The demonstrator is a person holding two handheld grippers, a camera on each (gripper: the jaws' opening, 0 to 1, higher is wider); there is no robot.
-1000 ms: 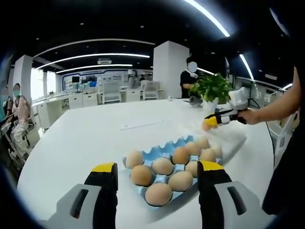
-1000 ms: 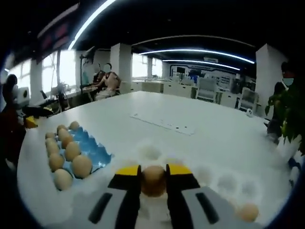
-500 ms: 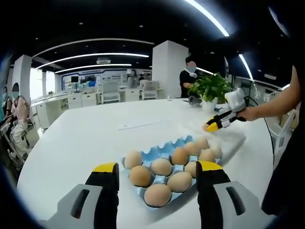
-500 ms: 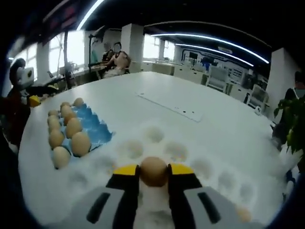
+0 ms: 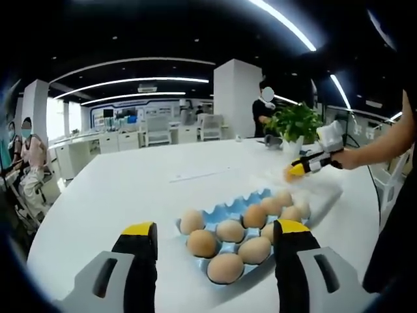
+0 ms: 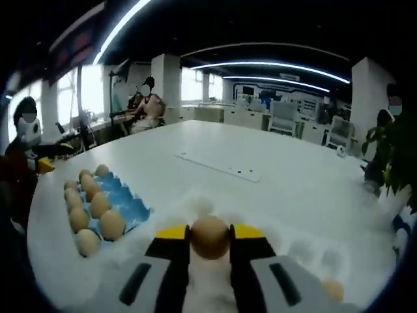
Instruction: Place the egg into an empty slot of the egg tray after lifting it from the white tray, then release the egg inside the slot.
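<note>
Since half a second ago the right gripper (image 6: 209, 240) has lifted, jaws clamped on the egg (image 6: 209, 237), now apparently clear of the white tray (image 6: 306, 251); transport comes next. The left gripper (image 5: 214, 229), jaws apart and holding nothing, hangs near the blue egg tray (image 5: 233, 208), whose far-left slots look vacant.

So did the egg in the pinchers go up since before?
Yes. In the left gripper view, the right gripper with the egg sits a bit higher and farther right against the potted plant, still above the white tray.
</note>
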